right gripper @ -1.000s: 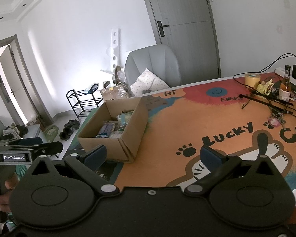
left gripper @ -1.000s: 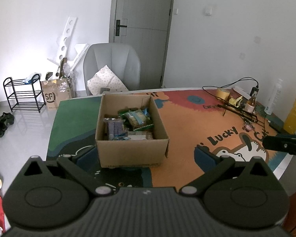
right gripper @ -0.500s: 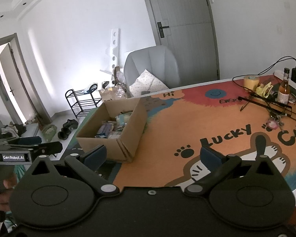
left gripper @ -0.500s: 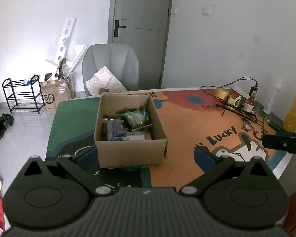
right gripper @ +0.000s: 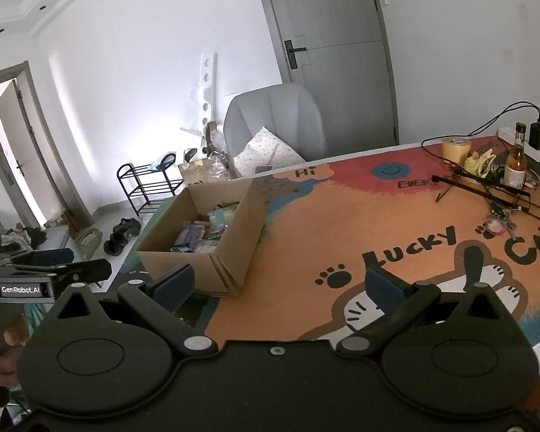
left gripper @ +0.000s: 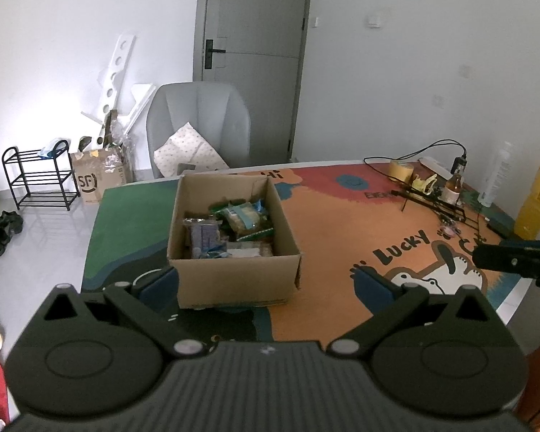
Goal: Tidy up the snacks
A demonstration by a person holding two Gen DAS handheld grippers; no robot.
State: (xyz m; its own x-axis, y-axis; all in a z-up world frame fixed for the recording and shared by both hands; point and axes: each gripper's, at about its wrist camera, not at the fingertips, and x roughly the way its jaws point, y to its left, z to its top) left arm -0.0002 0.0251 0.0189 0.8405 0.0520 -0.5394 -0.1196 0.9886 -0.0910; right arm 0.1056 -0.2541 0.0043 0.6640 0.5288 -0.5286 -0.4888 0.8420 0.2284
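An open cardboard box (left gripper: 234, 273) stands on the colourful table mat (left gripper: 334, 230), holding several snack packets (left gripper: 230, 226). My left gripper (left gripper: 262, 284) hovers just in front of the box, open, with nothing between its blue pads. In the right wrist view the same box (right gripper: 234, 241) lies ahead to the left with packets (right gripper: 201, 234) showing inside. My right gripper (right gripper: 277, 284) is open and empty above the mat's near edge, right of the box. The left gripper's body (right gripper: 43, 277) shows at the far left there, and the right gripper's finger (left gripper: 511, 261) at the right edge of the left wrist view.
At the table's far right stand a tape roll (right gripper: 455, 147), a small bottle (right gripper: 516, 160), a black wire rack (right gripper: 493, 194) with cables, a white bottle (left gripper: 496, 176) and a yellow container (left gripper: 536, 198). Behind the table are a grey chair (left gripper: 198, 126), a shoe rack (left gripper: 36, 176) and a floor box (left gripper: 97, 178).
Both views have drawn back and risen slightly, so the box sits a little farther away. Both grippers stay open and nothing has been picked up.
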